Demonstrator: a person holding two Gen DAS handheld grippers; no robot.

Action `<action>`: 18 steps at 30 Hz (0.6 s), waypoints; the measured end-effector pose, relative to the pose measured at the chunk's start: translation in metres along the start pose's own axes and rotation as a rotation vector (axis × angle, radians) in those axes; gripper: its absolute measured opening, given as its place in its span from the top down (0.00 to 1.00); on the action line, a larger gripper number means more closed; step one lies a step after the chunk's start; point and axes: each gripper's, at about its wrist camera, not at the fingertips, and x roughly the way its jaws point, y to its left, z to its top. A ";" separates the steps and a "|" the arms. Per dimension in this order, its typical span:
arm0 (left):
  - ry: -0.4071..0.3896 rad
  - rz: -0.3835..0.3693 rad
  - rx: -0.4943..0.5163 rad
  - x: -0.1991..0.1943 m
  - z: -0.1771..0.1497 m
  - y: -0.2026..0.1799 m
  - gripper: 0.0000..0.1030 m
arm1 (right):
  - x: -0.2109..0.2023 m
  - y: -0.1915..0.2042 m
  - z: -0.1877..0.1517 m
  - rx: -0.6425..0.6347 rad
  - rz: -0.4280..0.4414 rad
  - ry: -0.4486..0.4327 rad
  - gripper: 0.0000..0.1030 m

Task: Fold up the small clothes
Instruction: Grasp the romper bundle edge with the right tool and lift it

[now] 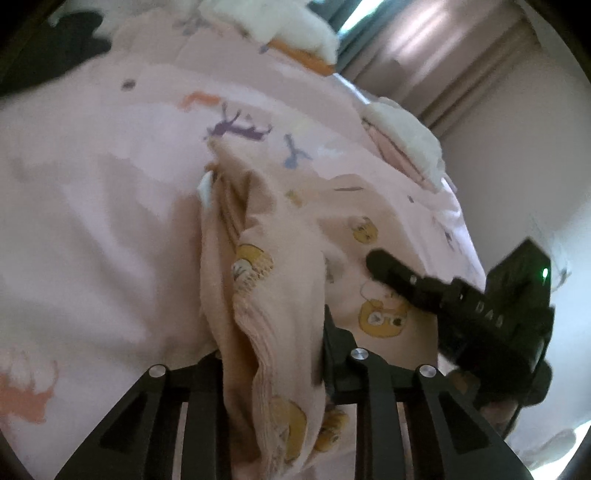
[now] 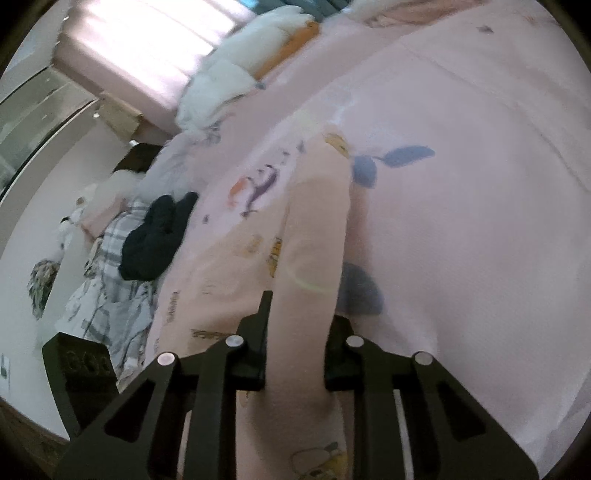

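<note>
Fabric fills both grippers. The left gripper (image 1: 273, 354) is closed down on a bunched, ribbed edge of the garment (image 1: 258, 258), a small peach piece printed with yellow bears; the cloth runs up out of its jaws in a thick fold, away from the camera. The right gripper (image 2: 295, 332) is likewise clamped on a plain peach band of the same garment (image 2: 317, 229), with its fingers only as far apart as the gathered cloth between them.

Taking the garment as the landmark: it lies on the pink bedspread (image 1: 92, 221), its far end trailing away from both tools toward the white pillows (image 1: 288, 26) at the head of the bed. Its long axis, in each wrist view, runs nearly straight ahead along the fingers. The right gripper's finger shows in the left view just right of the garment's bear-printed panel, near the left tool, so the two grips sit close together at the near end.

To the garment's left in the right view lie a dark item (image 2: 155, 236) and plaid cloth (image 2: 110, 240), well apart from it.

Judging by this, the coming move is a lift or stretch that carries the near end toward the far end; both hands seem equally near.
</note>
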 end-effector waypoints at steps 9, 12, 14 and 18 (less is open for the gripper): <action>-0.152 -0.024 0.097 -0.066 0.004 -0.058 0.78 | -0.062 0.046 0.018 -0.131 0.038 -0.083 0.80; -0.187 -0.026 0.150 -0.082 0.007 -0.086 0.78 | -0.095 0.059 0.031 -0.180 0.044 -0.126 0.80; -0.207 -0.018 0.181 -0.089 0.009 -0.105 0.78 | -0.111 0.061 0.038 -0.197 0.046 -0.141 0.80; -0.232 -0.014 0.233 -0.093 0.011 -0.138 0.78 | -0.144 0.069 0.049 -0.263 0.017 -0.190 0.80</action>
